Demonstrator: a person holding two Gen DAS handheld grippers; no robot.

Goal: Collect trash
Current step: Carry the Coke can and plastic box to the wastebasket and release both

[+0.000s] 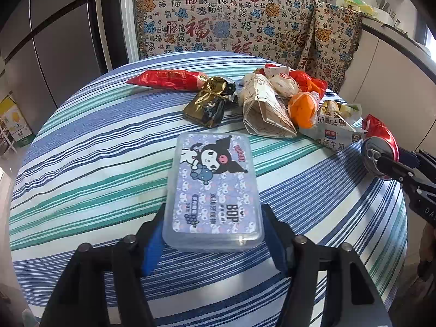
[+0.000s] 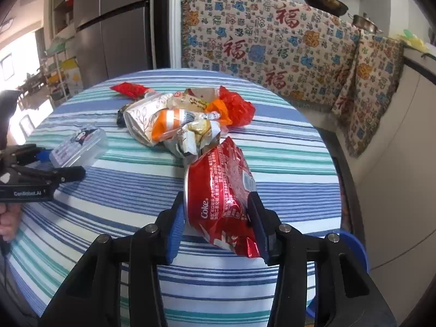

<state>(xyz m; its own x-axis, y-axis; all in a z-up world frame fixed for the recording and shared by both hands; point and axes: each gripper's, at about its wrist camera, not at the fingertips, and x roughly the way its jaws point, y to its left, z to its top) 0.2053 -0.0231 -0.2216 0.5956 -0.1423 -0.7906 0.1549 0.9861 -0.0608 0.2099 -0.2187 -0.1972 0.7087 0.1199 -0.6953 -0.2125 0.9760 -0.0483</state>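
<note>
From the left wrist I see the near end of the plastic box (image 1: 214, 190) hidden between the left claw (image 1: 212, 234) pads. The right claw (image 1: 392, 167) is cut off at that frame's right edge. Small print on the crushed can (image 2: 223, 193) is unreadable. The tabletop (image 2: 109, 185) near edge lies behind claw arms

Striped tablecloth (image 1: 109, 141), patterned throw (image 2: 272, 54), steel fridge (image 2: 114, 27), pans (image 2: 324, 2)

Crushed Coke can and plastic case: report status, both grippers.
Right gripper shut on crushed Coke can. Left gripper shut on plastic case. Wrapper pile on striped tablecloth, nothing blocking.
</note>
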